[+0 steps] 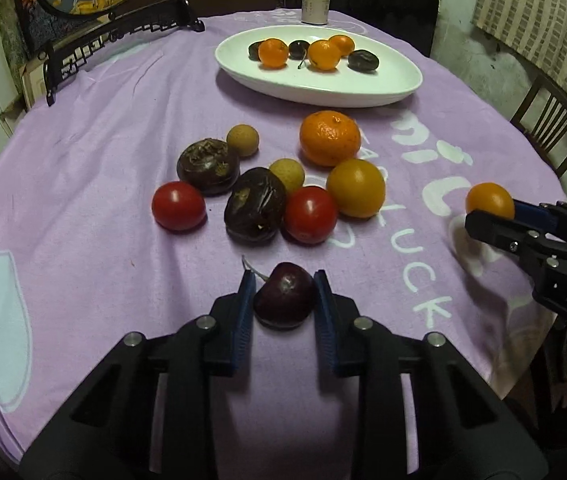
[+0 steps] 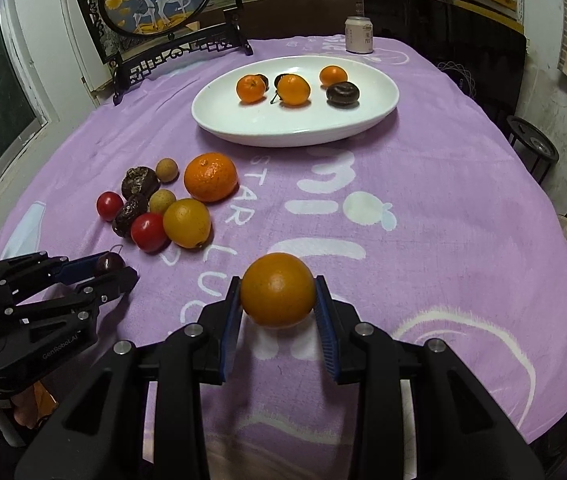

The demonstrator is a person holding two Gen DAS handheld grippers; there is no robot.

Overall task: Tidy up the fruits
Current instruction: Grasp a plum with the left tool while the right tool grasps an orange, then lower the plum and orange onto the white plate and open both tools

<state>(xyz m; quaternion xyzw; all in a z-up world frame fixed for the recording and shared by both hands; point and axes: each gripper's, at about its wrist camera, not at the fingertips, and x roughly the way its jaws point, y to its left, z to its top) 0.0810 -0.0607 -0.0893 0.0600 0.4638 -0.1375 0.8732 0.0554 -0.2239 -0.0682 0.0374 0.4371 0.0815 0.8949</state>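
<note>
White lettering on the purple tablecloth [image 2: 423,168] read "STAR" and "LUCK", with larger letters "mi" above. "GenRobot.AI" was printed on the left gripper [image 2: 117,270] where the right wrist view caught it from the side, and "DAS" showed on the right gripper [image 1: 491,216] in the left wrist view. The can [image 2: 358,35] at the far edge carried writing too small to read.

The left gripper's blue pads were drawn in on a dark cherry [image 1: 284,295], pinching it just above the cloth. The right gripper's pads pinched a small orange [image 2: 278,289] on both sides.

The other loose fruit [image 1: 259,184] lay clustered in front of the white plate [image 2: 223,120], which held several oranges and dark fruits.
</note>
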